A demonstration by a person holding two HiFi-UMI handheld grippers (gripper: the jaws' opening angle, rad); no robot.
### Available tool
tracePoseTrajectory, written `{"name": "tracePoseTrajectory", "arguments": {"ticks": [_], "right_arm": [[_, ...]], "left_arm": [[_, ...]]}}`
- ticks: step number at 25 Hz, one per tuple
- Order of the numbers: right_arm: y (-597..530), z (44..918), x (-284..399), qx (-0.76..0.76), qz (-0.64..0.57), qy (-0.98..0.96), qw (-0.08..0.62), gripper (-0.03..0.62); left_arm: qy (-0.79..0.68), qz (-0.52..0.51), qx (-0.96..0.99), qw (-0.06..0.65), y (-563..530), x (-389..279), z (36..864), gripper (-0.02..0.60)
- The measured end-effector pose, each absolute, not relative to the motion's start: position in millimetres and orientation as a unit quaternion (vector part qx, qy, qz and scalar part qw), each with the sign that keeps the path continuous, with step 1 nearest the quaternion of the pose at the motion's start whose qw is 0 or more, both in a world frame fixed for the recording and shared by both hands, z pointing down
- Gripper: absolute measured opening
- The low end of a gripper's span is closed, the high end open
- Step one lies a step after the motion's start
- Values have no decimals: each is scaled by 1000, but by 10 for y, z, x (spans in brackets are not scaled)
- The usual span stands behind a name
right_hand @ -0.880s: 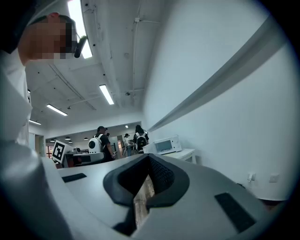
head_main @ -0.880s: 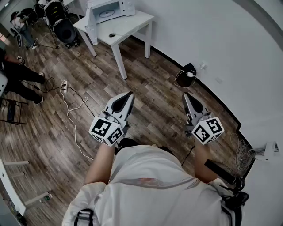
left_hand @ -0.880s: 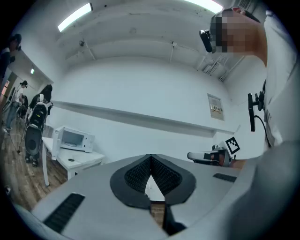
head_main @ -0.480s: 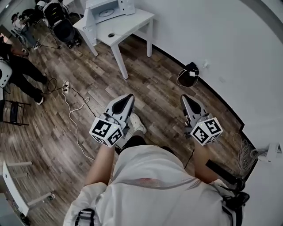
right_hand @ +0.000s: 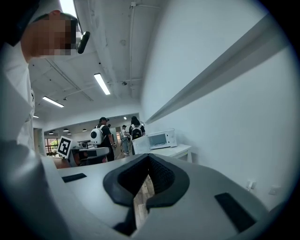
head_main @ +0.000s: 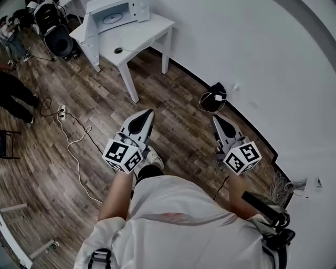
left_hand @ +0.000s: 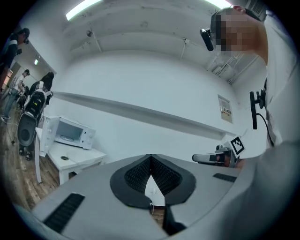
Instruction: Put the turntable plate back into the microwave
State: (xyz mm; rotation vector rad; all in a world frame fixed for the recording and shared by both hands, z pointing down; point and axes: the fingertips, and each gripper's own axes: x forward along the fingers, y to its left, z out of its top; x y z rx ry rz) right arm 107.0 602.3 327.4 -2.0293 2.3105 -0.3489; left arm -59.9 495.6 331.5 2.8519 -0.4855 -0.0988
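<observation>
A white microwave [head_main: 113,13] stands on a small white table [head_main: 142,32] far ahead, its door [head_main: 88,27] swung open to the left. A pale round disc [head_main: 111,19] shows inside its cavity. A small dark round piece [head_main: 118,50] lies on the tabletop. The left gripper view also shows the microwave [left_hand: 70,133]; in the right gripper view the microwave [right_hand: 161,139] is far off. My left gripper [head_main: 148,112] and right gripper [head_main: 214,119] are held at waist height over the floor, well short of the table. Both are shut and hold nothing.
White cables [head_main: 73,142] and a power strip [head_main: 61,111] trail over the wood floor on the left. A black bundle [head_main: 212,97] lies by the white wall on the right. Dark equipment [head_main: 52,31] and people [right_hand: 101,136] stand beyond the table.
The table and microwave have slid left in the head view as the person walks; a shoe now shows below the left gripper. Both grippers stay shut and side by side.
</observation>
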Motion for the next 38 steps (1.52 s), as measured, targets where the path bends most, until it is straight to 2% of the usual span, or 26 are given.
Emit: {"name": "tracePoseTrajectory", "arguments": {"ticks": [13,27,32,38], "right_arm": [[3974,3028,912,-613,-92,784,31,2],[2814,3160,673,-555,-116,823,34,2],[2291,3216,777,-525,-119,841,48,2],[1494,3280,1215,-496,-128,857,55,2]], "left_arm": [[-223,-27,968,111,3191,-913,3321,9],[-285,-32,950,124,2350,-1221,3432,9],[-315,-29,942,115,1939,-1132,3422,9],[-351,-30,930,109,1319,-753,3376,9]]}}
